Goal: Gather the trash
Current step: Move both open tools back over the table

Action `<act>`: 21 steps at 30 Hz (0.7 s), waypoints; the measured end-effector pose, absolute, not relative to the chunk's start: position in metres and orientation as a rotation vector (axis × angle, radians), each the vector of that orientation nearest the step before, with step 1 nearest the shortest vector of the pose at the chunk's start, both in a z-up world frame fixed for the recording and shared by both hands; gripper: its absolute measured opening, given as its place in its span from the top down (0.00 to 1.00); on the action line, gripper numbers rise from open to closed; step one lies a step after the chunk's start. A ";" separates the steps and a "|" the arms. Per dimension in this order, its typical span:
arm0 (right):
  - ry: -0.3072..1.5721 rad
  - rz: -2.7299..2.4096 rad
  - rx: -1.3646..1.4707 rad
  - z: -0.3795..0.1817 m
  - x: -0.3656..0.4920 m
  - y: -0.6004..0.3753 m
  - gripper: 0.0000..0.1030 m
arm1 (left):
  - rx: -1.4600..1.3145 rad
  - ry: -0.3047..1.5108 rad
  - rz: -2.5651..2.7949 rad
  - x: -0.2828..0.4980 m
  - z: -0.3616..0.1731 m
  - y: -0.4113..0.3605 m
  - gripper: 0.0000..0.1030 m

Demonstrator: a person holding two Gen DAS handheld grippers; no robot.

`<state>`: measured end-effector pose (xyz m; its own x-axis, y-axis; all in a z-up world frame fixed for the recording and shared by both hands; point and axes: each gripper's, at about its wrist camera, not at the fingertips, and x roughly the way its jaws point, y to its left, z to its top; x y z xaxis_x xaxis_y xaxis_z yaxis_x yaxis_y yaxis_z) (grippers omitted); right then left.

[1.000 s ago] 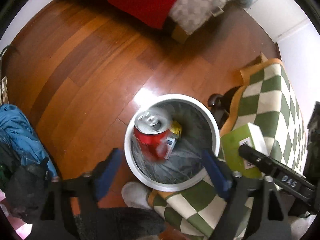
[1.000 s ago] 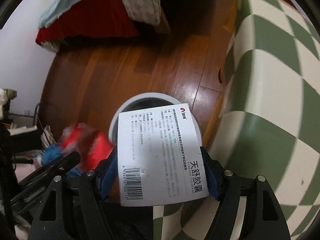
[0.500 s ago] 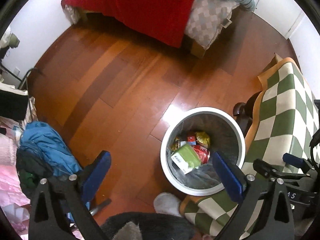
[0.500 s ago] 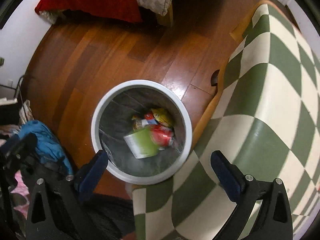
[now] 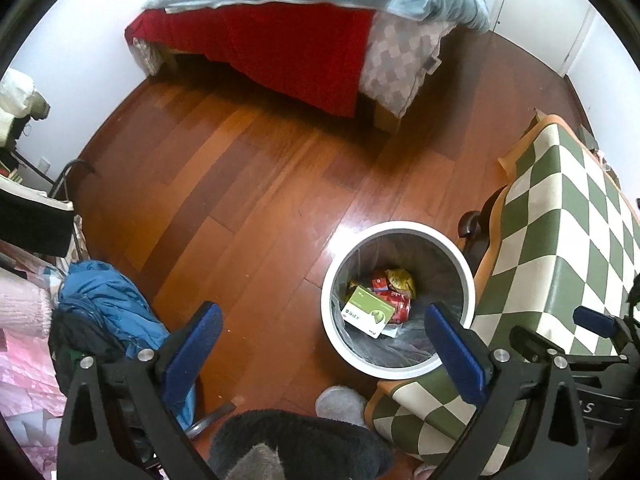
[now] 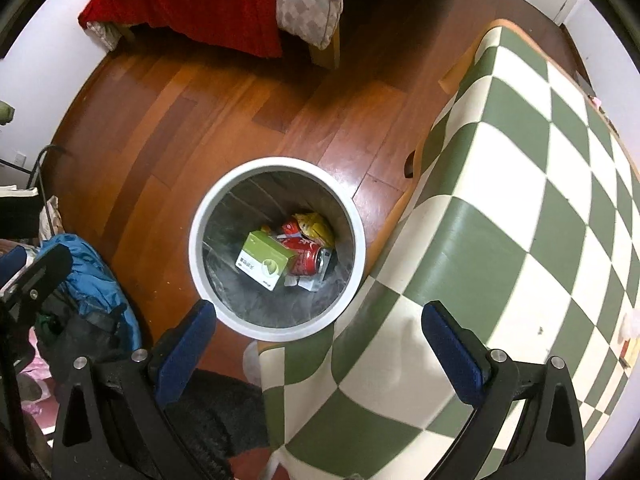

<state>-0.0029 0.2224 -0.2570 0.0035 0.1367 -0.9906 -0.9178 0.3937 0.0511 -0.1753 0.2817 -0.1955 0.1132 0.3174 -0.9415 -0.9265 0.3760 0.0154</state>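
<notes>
Left hand-held gripper (image 5: 324, 336) and right hand-held gripper (image 6: 318, 332), both spread wide and holding nothing, above a white bin (image 6: 200, 248) beside the checkered bench (image 6: 520, 200). In the bin: green box (image 6: 264, 260) and red can (image 6: 306, 258). Beyond, the wooden floor (image 5: 240, 184) and bed (image 5: 304, 32).

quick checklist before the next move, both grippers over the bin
1. Left gripper empty, fingers spread: ok.
2. Right gripper empty, fingers spread: ok.
3. Green box inside the trash bin, not on the rim: ok.
4. Red can in the bin, lying beside the box: ok.
5. More trash left to collect: cannot tell; something small sits at the far right edge of the checkered table, too blurred to identify.
6. Path clear of the slipper on the floor beside the bin: cannot tell.
</notes>
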 end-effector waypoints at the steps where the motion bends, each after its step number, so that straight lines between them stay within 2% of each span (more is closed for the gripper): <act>1: 1.286 0.992 -0.787 -0.249 -0.003 0.219 0.00 | -0.704 1.072 1.038 -0.176 -0.188 0.279 0.00; 13: 1.193 1.113 -0.569 -0.144 0.002 0.173 0.00 | -0.595 0.951 1.063 -0.174 -0.107 0.237 0.00; 21: 1.155 1.158 -0.362 -0.076 0.029 0.120 0.00 | -0.503 0.896 1.052 -0.137 -0.067 0.211 0.00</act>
<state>0.0289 0.1204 -0.0764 -0.0530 0.5232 -0.8506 -0.8521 0.4205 0.3118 -0.1372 0.2106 -0.0669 0.2058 0.5244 -0.8262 -0.8991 0.4347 0.0519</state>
